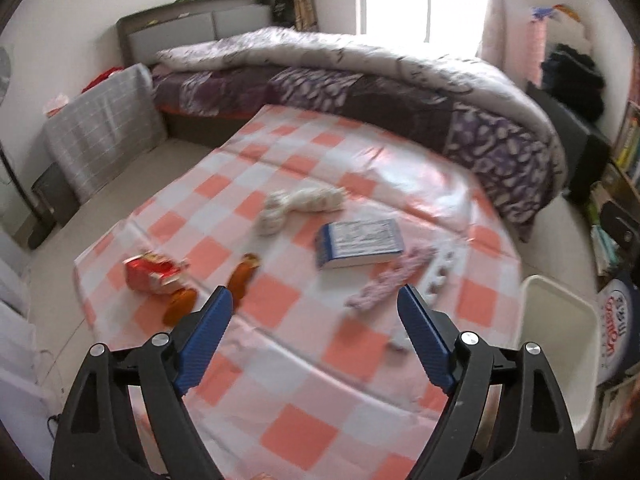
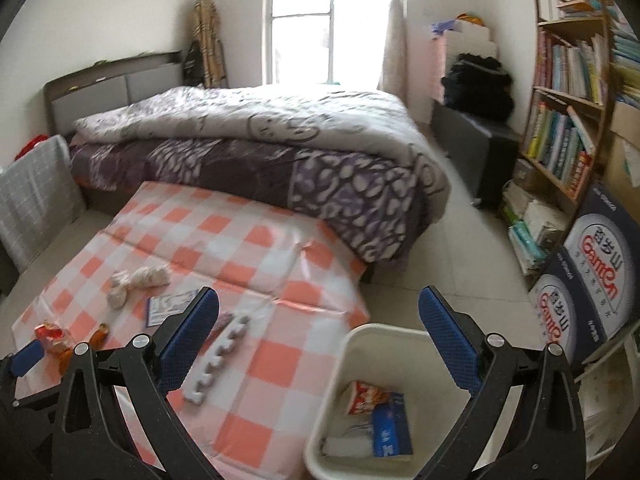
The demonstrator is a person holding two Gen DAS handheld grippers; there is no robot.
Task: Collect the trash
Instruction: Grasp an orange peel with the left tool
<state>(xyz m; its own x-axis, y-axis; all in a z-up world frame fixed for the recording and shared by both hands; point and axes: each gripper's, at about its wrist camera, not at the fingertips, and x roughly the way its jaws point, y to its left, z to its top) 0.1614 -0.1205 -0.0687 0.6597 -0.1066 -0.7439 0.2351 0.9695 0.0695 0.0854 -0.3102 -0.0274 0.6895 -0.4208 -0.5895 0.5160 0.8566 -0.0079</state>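
My left gripper (image 1: 316, 300) is open and empty above the pink-and-white checked mat (image 1: 304, 392). On the mat lie a red snack wrapper (image 1: 154, 274), orange peel pieces (image 1: 244, 276), a crumpled white tissue wad (image 1: 296, 206), a blue-edged book (image 1: 360, 242), a pink patterned strip (image 1: 392, 280) and a white blister strip (image 1: 442, 266). My right gripper (image 2: 318, 304) is open and empty above the white bin (image 2: 320, 432), which holds a red wrapper (image 2: 366, 396), a blue packet (image 2: 392, 428) and white paper (image 2: 348, 440). The left gripper's blue fingertip (image 2: 26, 356) shows at the lower left.
A bed with a purple quilt (image 2: 256, 140) borders the mat's far side. A grey checked box (image 1: 100, 136) stands at the left. A bookshelf (image 2: 568, 112) and stacked printed cartons (image 2: 588, 288) stand at the right. The bin also shows in the left wrist view (image 1: 560, 328).
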